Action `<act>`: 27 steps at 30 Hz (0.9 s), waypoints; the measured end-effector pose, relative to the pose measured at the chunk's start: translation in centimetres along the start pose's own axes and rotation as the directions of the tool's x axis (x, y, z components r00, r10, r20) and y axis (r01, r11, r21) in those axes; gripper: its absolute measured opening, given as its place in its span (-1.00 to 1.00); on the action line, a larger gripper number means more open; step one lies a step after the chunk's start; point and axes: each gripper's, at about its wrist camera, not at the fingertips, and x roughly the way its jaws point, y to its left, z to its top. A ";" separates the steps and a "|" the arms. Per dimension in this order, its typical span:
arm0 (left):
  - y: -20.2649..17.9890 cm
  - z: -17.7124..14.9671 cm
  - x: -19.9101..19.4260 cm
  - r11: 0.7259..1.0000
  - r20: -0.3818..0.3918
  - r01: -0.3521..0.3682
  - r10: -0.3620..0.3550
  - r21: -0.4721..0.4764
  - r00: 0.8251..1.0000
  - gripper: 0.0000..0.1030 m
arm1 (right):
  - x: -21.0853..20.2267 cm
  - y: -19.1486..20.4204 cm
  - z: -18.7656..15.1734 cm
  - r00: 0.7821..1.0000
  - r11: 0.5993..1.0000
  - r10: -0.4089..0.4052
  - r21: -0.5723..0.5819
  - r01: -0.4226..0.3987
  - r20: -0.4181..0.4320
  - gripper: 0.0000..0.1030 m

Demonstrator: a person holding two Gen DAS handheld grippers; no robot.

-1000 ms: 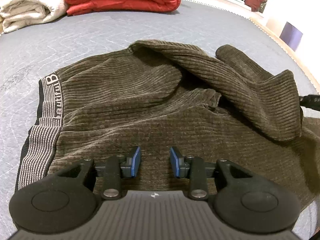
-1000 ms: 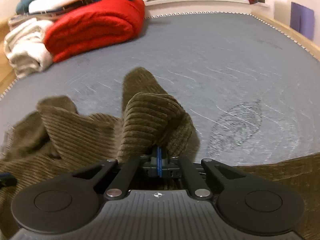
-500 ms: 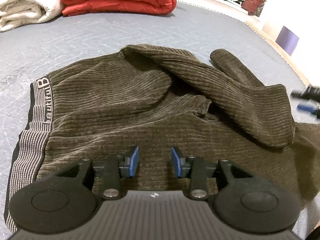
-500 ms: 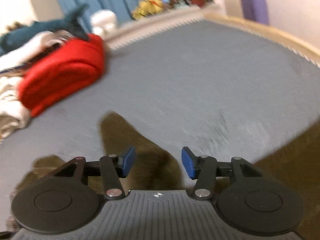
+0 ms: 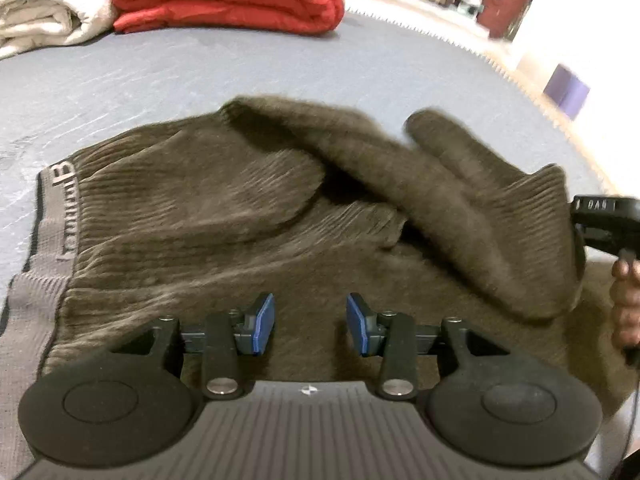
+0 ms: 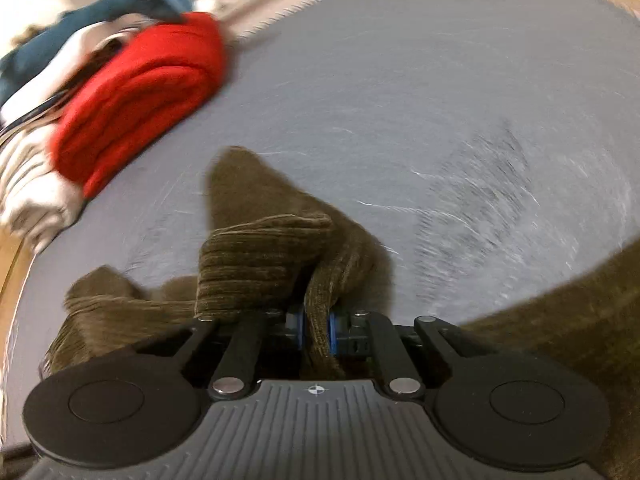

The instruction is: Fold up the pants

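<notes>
Right wrist view: I am closing the right gripper [image 6: 316, 334] on a bunched fold of the brown corduroy pants [image 6: 264, 264], cloth wedged between its blue pads, where half a second ago those jaws were spread and empty. The leg is regrasped, so I judge the fold is resuming. My left gripper [image 5: 310, 324] is opening, pinching nothing, above the pants spread on the grey mattress [image 5: 168, 76]. The waistband [image 5: 60, 200] lettering is reading partly: "B".

Right gripper [image 6: 316, 334], wide open half a second back, is closing on a pants [image 6: 256, 264] fold; left gripper [image 5: 310, 324] is opening.
</notes>
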 end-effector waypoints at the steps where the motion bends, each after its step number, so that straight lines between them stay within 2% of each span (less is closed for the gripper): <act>1: 0.0 0.2 -0.3 1.000 0.022 0.027 -0.027 -0.016 0.999 -0.13 | -0.8 1.1 0.0 1.000 0.999 0.022 -0.050 -0.021 0.022 -0.78; 3: 0.1 0.6 -0.9 0.995 0.075 0.084 -0.080 -0.046 0.994 -0.13 | -2.7 4.4 -0.7 0.994 0.976 0.093 -0.201 -0.080 0.059 -0.78; 5: 0.0 0.9 -1.5 0.988 0.125 0.135 -0.126 -0.071 0.984 -0.13 | -4.4 7.4 -1.9 0.981 0.927 0.187 -0.342 -0.157 0.056 -0.78; 7: 0.0 1.2 -2.0 0.978 0.161 0.187 -0.171 -0.090 0.972 -0.13 | -5.4 10.0 -3.7 0.962 0.843 0.273 -0.478 -0.246 -0.013 -0.77; 8: -0.1 1.3 -2.1 0.972 0.172 0.216 -0.197 -0.096 0.965 -0.04 | -5.5 11.0 -4.8 0.954 0.800 0.293 -0.532 -0.276 -0.055 -0.77; 9: -0.3 1.4 -2.2 0.967 0.179 0.236 -0.216 -0.098 0.960 0.01 | -5.5 11.8 -5.7 0.949 0.766 0.302 -0.570 -0.298 -0.091 -0.77; 11: -0.9 1.6 -2.0 0.967 0.175 0.240 -0.222 -0.087 0.959 0.21 | -5.2 12.8 -7.1 0.948 0.726 0.289 -0.615 -0.308 -0.134 -0.77; 14: -1.5 1.5 -0.5 0.973 0.120 0.213 -0.203 -0.085 0.972 0.21 | -4.7 13.3 -7.7 0.954 0.724 0.261 -0.624 -0.295 -0.148 -0.77; 17: -1.5 1.4 0.9 0.971 0.081 0.210 -0.201 -0.115 0.976 0.21 | -4.8 12.7 -6.6 0.949 0.756 0.271 -0.575 -0.313 -0.160 -0.77; 22: -1.7 1.9 2.4 0.970 0.068 0.208 -0.200 -0.125 0.977 0.19 | -5.6 11.0 -5.3 0.934 0.810 0.315 -0.465 -0.358 -0.171 -0.77; 23: -1.8 2.0 2.6 0.969 0.069 0.212 -0.205 -0.123 0.976 0.19 | -5.6 10.6 -4.8 0.919 0.824 0.356 -0.408 -0.394 -0.169 -0.77; 25: -1.8 2.0 2.6 0.971 0.074 0.210 -0.202 -0.116 0.977 0.19 | -6.4 9.3 -3.6 0.880 0.827 0.455 -0.301 -0.475 -0.138 -0.77; 27: -1.5 1.9 2.1 0.970 0.089 0.212 -0.202 -0.117 0.975 0.18 | -7.2 8.0 -2.2 0.849 0.823 0.526 -0.221 -0.524 -0.055 -0.77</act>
